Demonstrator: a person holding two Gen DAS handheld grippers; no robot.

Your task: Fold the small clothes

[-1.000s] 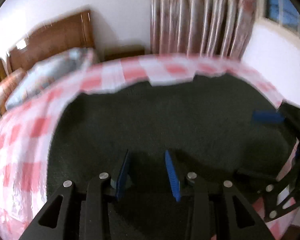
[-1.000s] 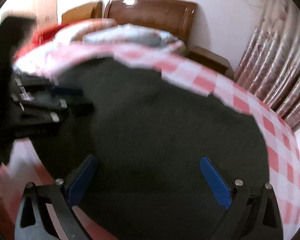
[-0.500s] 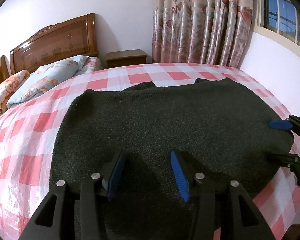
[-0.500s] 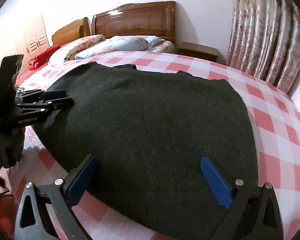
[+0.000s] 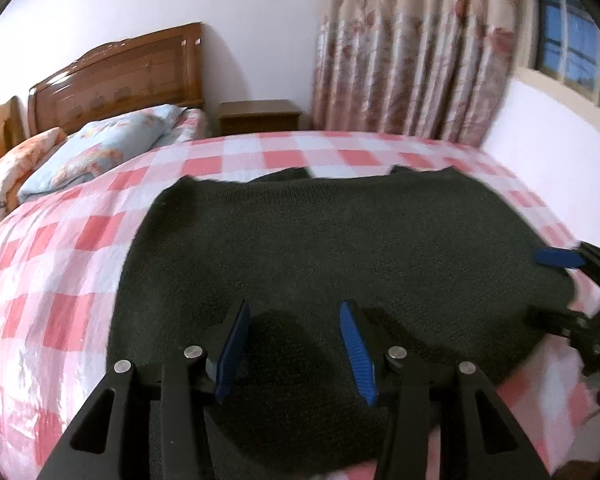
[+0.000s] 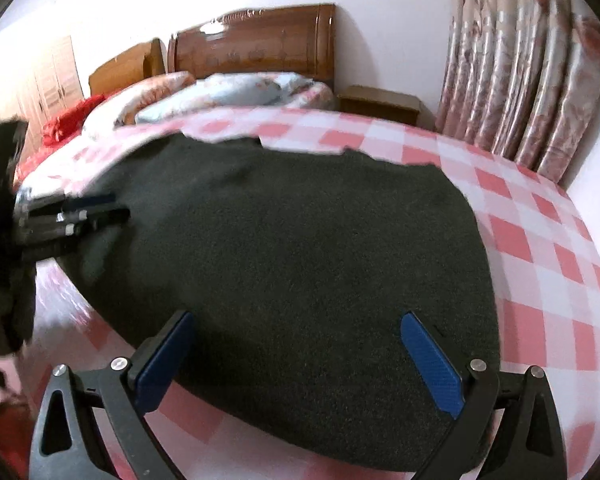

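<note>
A dark knitted garment (image 5: 340,240) lies spread flat on the red-and-white checked bed cover (image 5: 60,248); it also fills the right wrist view (image 6: 292,240). My left gripper (image 5: 294,314) is open and empty, hovering over the garment's near edge. My right gripper (image 6: 296,328) is wide open and empty above the garment's near hem. The right gripper shows at the right edge of the left wrist view (image 5: 560,284), by the garment's right corner. The left gripper shows at the left of the right wrist view (image 6: 80,212), by the garment's left corner.
Pillows (image 5: 92,148) and a wooden headboard (image 5: 116,76) are at the far end of the bed. A bedside cabinet (image 5: 260,114) and floral curtains (image 5: 412,52) stand beyond it. The bed cover (image 6: 540,248) extends to the right of the garment.
Both grippers have drawn back from the garment, so more of it and of the bed shows. The garment lies flat and has not moved in the last half second.
</note>
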